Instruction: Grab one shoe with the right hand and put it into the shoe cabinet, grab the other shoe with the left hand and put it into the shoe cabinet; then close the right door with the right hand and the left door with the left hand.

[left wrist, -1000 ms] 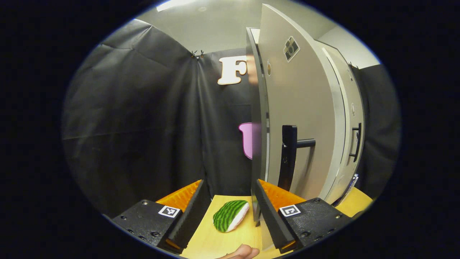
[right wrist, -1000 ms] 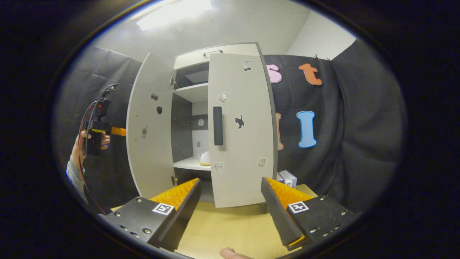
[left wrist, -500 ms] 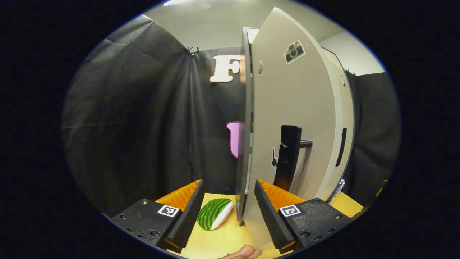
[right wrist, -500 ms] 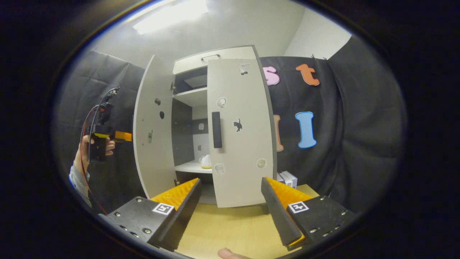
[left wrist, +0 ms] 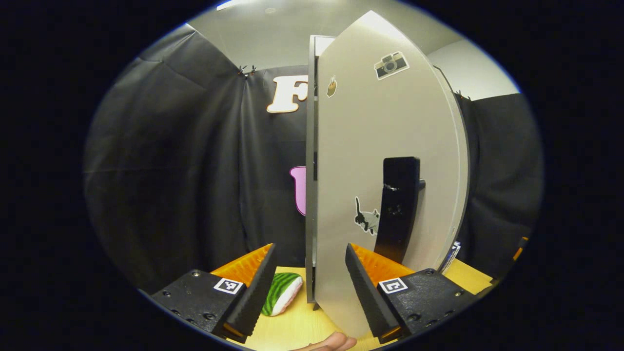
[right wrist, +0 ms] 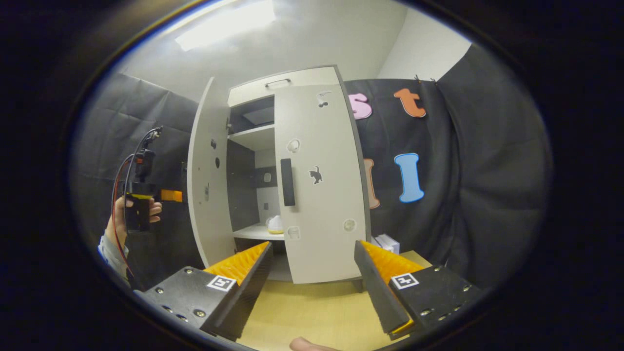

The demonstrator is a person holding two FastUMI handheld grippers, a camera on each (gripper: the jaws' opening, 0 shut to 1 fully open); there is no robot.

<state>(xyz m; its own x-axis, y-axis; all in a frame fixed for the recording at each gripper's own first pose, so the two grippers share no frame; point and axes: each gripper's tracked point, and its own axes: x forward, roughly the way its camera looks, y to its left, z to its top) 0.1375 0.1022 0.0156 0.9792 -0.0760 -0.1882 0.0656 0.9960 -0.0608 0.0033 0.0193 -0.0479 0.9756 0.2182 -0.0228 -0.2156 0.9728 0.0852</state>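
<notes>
We have a shoe (right wrist: 274, 224) on the lower shelf of the shoe cabinet (right wrist: 280, 87); the second shoe we cannot make out from here. The right door (right wrist: 319, 195) looks closed or nearly so. Our right gripper (right wrist: 312, 278) hangs back over the wooden surface (right wrist: 312, 312), jaws spread and empty. Our left gripper (left wrist: 308, 282) sits at the edge of the left door (left wrist: 385, 146), jaws spread on either side of it, not pinching. That door is partly open, so closing it is what remains.
</notes>
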